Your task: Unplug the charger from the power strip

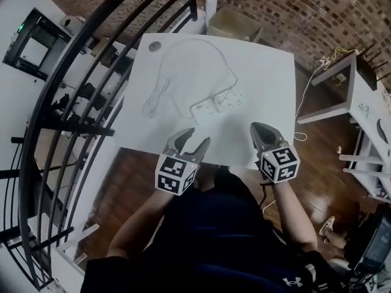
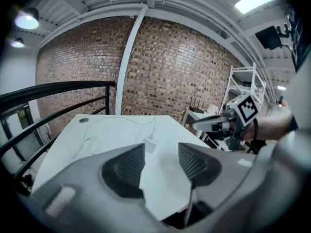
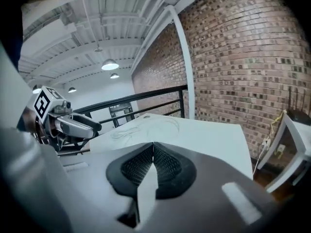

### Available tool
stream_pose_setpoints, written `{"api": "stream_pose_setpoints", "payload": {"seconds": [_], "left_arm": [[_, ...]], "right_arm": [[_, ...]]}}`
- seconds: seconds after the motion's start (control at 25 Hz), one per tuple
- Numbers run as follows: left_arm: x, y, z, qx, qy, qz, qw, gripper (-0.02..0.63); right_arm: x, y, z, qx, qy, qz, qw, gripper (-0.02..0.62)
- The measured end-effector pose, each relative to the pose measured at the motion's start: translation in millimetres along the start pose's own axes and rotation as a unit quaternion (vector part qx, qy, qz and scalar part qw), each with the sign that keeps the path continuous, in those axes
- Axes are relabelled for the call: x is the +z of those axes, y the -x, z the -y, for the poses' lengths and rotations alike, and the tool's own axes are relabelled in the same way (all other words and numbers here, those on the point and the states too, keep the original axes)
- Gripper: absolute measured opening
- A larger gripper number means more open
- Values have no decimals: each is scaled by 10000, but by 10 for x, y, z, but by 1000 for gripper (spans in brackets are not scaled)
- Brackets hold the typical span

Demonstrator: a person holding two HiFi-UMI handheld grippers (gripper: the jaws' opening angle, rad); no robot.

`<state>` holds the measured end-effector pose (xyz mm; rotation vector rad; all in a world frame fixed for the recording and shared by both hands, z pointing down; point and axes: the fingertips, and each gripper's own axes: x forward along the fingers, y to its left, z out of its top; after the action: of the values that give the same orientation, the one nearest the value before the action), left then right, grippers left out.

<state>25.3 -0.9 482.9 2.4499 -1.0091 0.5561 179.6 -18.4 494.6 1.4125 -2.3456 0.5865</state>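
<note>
Fig. legend: all places given rel. to the power strip.

Power strip [image 1: 214, 106]: white, flat on white table [image 1: 269, 72]; about mid-width, closer to the near edge than the far one.
Charger [image 1: 233, 95]: small white block at the strip's right end, seated in it; too small to tell more.
Cable [image 1: 183, 47]: thin white lead. It loops from the strip toward the far-left corner and back, and one end lies loose left of the strip.
L gripper [image 1: 197, 135]: just short of the strip, slightly left of it, not touching. Fingers apart, and the left gripper view shows only tabletop thru the gap.
R gripper [image 1: 256, 127]: right of the strip and nearer the person, well apart from it. Fingers pressed together, holding nothing.
Pose: both forearms reach fwd side by side. Grippers tilt down toward the tabletop, marker cubes up toward the head cam.
Open room: bare tabletop right of and beyond the strip, out to the edges. A narrow bare band lies btwn the strip and the near edge.
Edges: near edge runs under both grippers. Right edge is well away from the strip, w/ wood floor [image 1: 317, 163] below it.
Surroundings: black railing [image 1: 55, 102] left of the strip, past the table's left edge. Brick wall [image 1: 305, 11] stands beyond the far edge. White stand [image 1: 342, 84] to the right, well apart.
</note>
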Motion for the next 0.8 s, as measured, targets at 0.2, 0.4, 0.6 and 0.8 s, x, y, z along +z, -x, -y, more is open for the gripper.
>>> {"api": "stream_pose_setpoints", "payload": {"seconds": [0.2, 0.4, 0.6, 0.8], "left_arm": [[-74, -600, -104, 413, -113, -549, 9976, 239], [-356, -937, -291, 703, 398, -1035, 9913, 238], [-340, -1300, -330, 808, 330, -1019, 9910, 278], [-433, -1548, -398, 790, 303, -1209, 9891, 279]], "right_arm": [[-70, -732, 231, 563, 879, -616, 9926, 11], [-234, -1426, 246, 818, 1824, -1243, 9719, 23], [-299, -1746, 212, 1160, 2164, -1472, 9581, 170], [-368, -1858, 225, 1112, 2527, -1635, 9471, 199]]}}
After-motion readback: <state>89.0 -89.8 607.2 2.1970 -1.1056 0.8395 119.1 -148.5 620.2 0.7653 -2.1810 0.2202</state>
